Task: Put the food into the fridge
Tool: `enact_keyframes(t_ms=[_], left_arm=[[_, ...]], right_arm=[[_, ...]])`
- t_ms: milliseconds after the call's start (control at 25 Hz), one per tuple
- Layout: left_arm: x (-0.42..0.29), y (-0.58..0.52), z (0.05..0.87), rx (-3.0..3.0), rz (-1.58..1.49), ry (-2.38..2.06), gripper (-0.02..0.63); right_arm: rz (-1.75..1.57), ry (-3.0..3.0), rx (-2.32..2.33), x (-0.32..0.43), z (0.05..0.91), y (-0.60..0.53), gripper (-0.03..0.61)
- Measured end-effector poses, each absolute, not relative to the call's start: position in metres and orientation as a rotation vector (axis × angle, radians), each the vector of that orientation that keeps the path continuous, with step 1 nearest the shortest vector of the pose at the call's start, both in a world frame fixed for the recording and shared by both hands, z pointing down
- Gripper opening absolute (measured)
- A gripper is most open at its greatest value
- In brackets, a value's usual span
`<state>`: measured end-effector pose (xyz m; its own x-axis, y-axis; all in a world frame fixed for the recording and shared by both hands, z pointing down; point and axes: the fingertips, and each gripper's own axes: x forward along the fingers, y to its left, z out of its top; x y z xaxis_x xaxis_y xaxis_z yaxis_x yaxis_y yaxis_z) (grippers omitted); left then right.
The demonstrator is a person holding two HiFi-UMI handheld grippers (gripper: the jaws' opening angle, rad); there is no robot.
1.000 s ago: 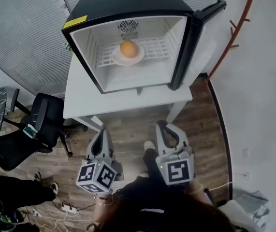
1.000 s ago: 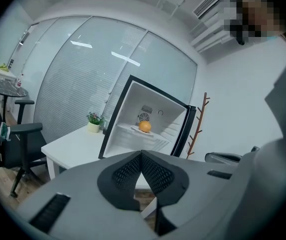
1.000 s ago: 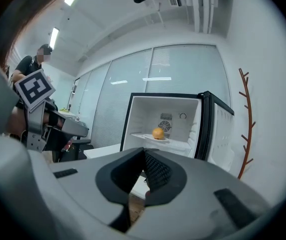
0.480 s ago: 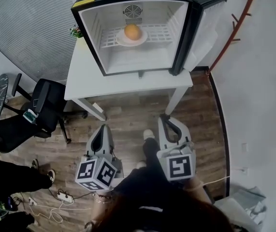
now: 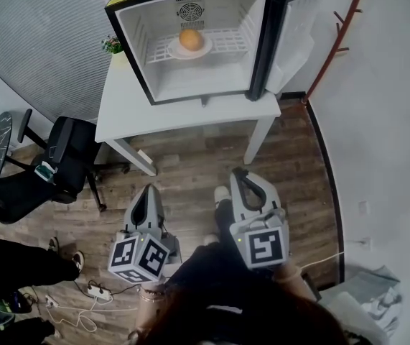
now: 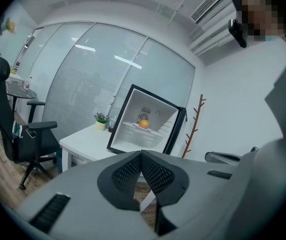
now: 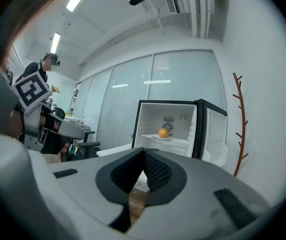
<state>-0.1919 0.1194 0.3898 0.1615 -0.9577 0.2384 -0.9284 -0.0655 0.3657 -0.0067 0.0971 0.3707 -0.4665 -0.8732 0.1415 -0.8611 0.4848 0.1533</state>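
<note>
An orange [image 5: 190,39] lies on a white plate [image 5: 172,51] on the wire shelf of a small black fridge [image 5: 136,56], whose door [image 5: 291,27] stands open to the right. The fridge stands on a white table [image 5: 183,117]. My left gripper [image 5: 148,191] and right gripper [image 5: 239,175] hang low over the wooden floor, well short of the table, both shut and empty. In the left gripper view the left gripper [image 6: 141,154] points at the orange [image 6: 143,123]. The right gripper [image 7: 144,151] faces the orange [image 7: 163,132] too.
A black office chair [image 5: 64,167] stands left of the table. A small potted plant [image 5: 110,44] sits on the table's far left corner. A red-brown coat rack [image 5: 334,42] leans by the right wall. Cables and a power strip [image 5: 93,291] lie on the floor at the left.
The fridge and table have slid up and away in the head view as the person drew back. Both grippers stay shut and low, about as they were.
</note>
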Motion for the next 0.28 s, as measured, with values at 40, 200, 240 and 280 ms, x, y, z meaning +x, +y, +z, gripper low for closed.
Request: enact_keyframes(t_ms=[40,200,240,280], left_arm=[[-0.191,0.121,0.390,2.018,-0.093,-1.784,-0.002],[-0.191,0.129,0.390,2.024,-0.099,-1.780,-0.002],[-0.191,0.130,0.390,2.026,-0.101,-1.780,-0.002],[-0.191,0.131,0.389,2.027,-0.103,-1.782,-0.002]], right_arm=[[-0.090,-2.529,1.498,-0.007,0.371,0.100,0.002],[-0.084,-2.538,1.515,-0.006,0.368,0.108,0.002],[-0.089,-2.538,1.513,-0.006,0.367,0.109,0.002],[-0.097,-2.538,1.511,-0.006,0.366,0.110,0.002]])
